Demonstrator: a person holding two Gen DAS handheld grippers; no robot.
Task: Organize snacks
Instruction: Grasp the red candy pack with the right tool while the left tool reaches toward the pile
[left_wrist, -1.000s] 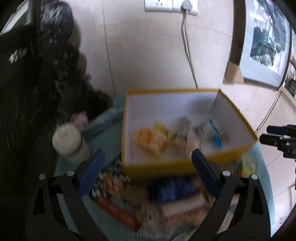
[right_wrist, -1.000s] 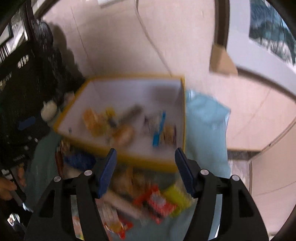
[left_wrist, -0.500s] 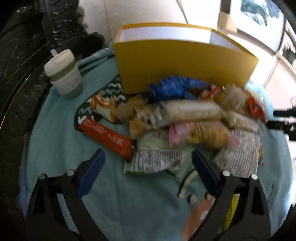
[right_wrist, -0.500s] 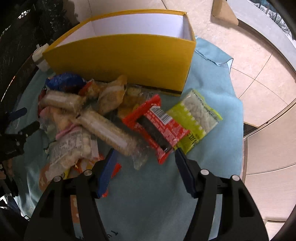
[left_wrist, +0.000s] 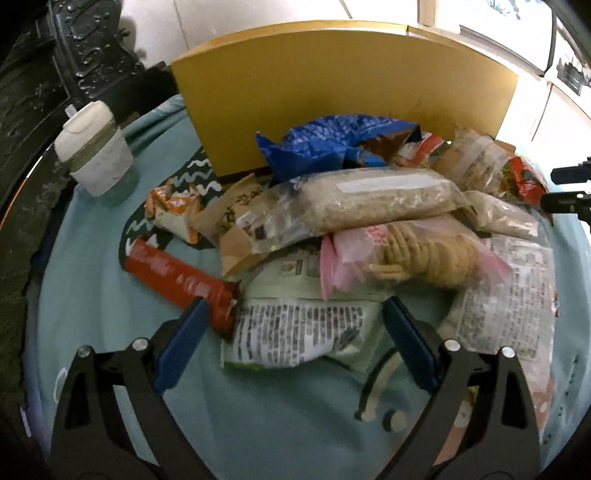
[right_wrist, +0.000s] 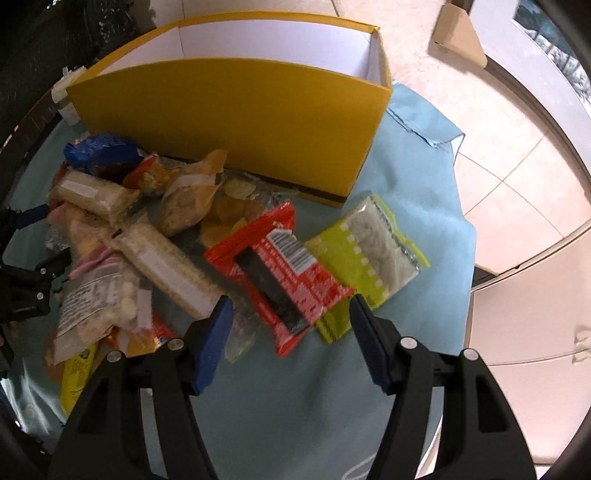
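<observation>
Teal cloth carries snack pile against yellow box front wall (cup at left). Left gripper, right gripper: jaws apart, empty, above pile edge.

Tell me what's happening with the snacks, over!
Left gripper and right gripper: jaws open, empty, poised over the snack pile. Yellow box stands behind the pile. Packets overlap; red packet lies nearest the right jaws.
</observation>
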